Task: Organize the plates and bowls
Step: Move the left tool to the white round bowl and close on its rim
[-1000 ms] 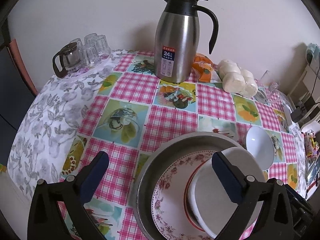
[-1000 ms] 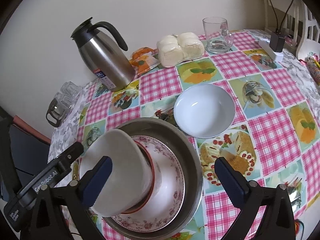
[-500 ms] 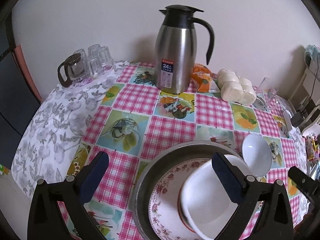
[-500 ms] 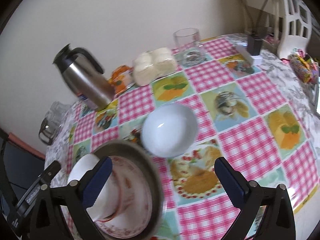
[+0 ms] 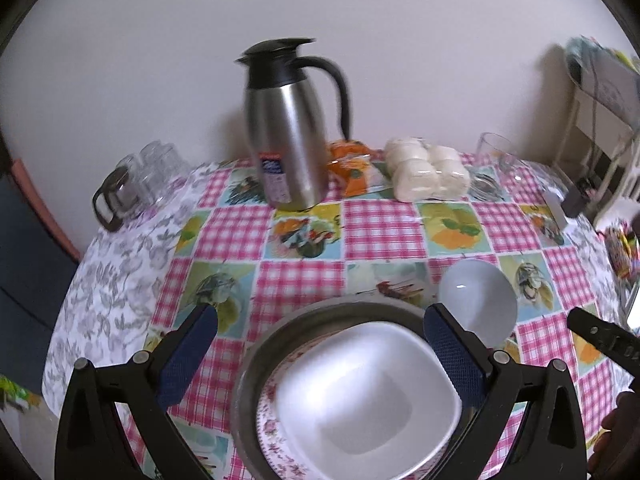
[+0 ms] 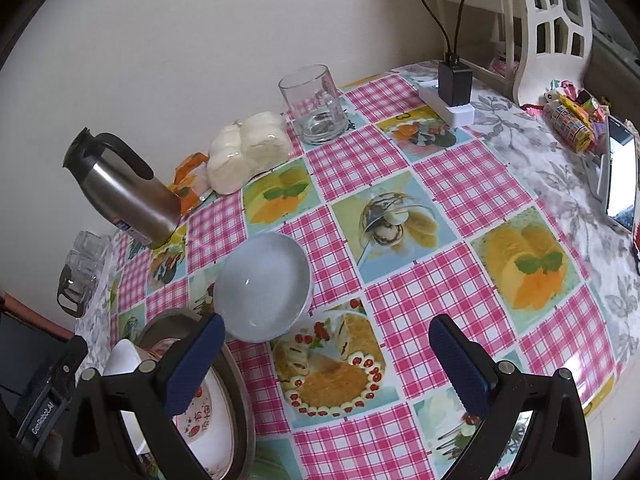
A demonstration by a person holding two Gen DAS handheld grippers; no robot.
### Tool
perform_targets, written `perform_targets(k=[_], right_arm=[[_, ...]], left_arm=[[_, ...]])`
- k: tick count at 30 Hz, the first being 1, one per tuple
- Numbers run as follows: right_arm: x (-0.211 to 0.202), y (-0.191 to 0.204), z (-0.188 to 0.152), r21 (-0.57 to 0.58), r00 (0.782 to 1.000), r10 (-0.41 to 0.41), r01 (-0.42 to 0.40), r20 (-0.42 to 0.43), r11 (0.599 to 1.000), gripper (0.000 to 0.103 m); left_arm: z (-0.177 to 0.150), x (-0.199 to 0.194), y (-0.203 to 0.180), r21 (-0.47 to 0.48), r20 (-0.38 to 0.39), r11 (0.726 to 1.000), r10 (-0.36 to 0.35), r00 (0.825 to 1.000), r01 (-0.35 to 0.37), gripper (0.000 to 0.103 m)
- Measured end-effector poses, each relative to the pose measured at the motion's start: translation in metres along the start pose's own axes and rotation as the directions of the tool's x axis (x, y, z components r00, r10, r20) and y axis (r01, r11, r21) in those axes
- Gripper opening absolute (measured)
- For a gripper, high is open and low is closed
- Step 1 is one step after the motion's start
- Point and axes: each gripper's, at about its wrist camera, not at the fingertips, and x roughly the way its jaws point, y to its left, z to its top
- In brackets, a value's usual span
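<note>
A metal basin (image 5: 316, 320) sits near the front of the table and holds a floral plate (image 5: 276, 436) with a white bowl (image 5: 360, 400) resting on it. My left gripper (image 5: 320, 344) hovers open over the basin, touching nothing. A second white bowl (image 6: 262, 286) stands alone on the checked cloth just right of the basin (image 6: 240, 396). The right gripper (image 6: 326, 352) is open and empty, in front of that loose bowl (image 5: 476, 304), its left finger near the bowl's near rim. Part of the left gripper's body (image 6: 48, 400) shows at the lower left.
At the back stand a steel thermos jug (image 5: 288, 140), an orange packet (image 5: 352, 164), bagged white buns (image 5: 424, 172) and a glass mug (image 6: 316, 104). Small glasses (image 5: 140, 180) are back left. A power strip with charger (image 6: 452, 92), a phone (image 6: 620, 176) and a white chair (image 6: 552, 28) are on the right.
The right gripper swung right, away from the basin, and now faces the loose bowl. The white bowl, tilted before, now lies flat on the plate. The left gripper drew back slightly.
</note>
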Motion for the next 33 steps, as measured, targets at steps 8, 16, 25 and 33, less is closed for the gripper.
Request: perform_targets(k=[8, 16, 25, 33], right_arm=[[0.013, -0.019, 0.007, 0.016, 0.999, -0.035, 0.036, -0.023, 0.999, 0.103], [0.028, -0.033, 0.009, 0.019, 0.998, -0.039, 0.040, -0.057, 0.999, 0.103], [0.052, -0.038, 0.009, 0.035, 0.995, -0.018, 0.022, -0.100, 0.999, 0.103], [0.070, -0.033, 0.007, 0.015, 0.991, -0.018, 0.020, -0.131, 1.000, 0.103]], left_arm=[[0.029, -0.003, -0.053, 0.142, -0.027, 0.989, -0.048, 0.999, 0.051, 0.103], [0.048, 0.018, -0.109, 0.245, -0.098, 0.962, -0.098, 0.990, 0.119, 0.103], [0.058, 0.052, -0.137, 0.236, -0.181, 0.962, -0.096, 0.979, 0.138, 0.103], [0.055, 0.096, -0.137, 0.114, -0.286, 0.976, -0.148, 0.947, 0.187, 0.103]])
